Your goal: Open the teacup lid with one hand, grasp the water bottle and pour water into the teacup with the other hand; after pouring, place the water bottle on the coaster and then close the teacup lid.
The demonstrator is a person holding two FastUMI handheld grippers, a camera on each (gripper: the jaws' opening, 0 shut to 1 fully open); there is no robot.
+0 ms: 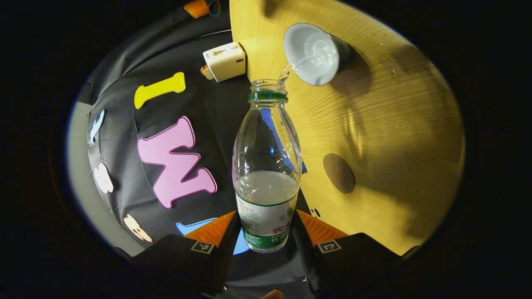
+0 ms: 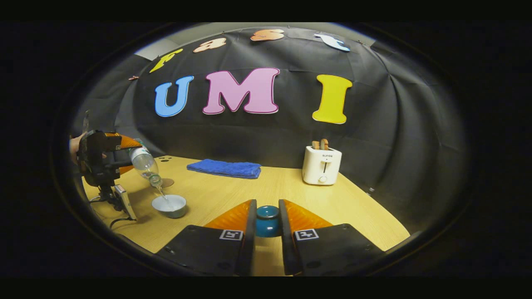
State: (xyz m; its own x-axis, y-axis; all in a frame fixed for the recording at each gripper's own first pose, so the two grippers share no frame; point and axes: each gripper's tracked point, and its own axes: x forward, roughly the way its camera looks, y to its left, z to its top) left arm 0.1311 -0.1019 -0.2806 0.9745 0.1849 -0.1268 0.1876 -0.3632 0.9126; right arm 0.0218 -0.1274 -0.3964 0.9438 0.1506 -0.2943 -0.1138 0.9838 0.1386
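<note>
**Tongs pour from the bottle while the lid is held off**

Left tongs point(image 1: 266, 232) are clamped on the water bottle point(image 1: 267, 166), both fingers pressing its labelled lower body. The bottle is tipped neck-down, uncapped, and a thin stream of water point(image 1: 291, 70) runs from its mouth into the open teacup point(image 1: 316, 54) on the bench point(image 1: 395, 124). In the right gripper view the same tongs point(image 2: 124, 155) hold the bottle point(image 2: 143, 162) tilted over the teacup point(image 2: 169, 205) at the near left of the bench point(image 2: 291, 191). Right tongs point(image 2: 267, 224) are clamped on the blue teacup lid point(image 2: 267, 220), held well right of the cup. A round coaster point(image 1: 338, 173) lies bare on the bench just beside the bottle. Farther back lie a folded blue towel point(image 2: 224, 168) and, to the right, a white toaster point(image 2: 321, 165).
</note>
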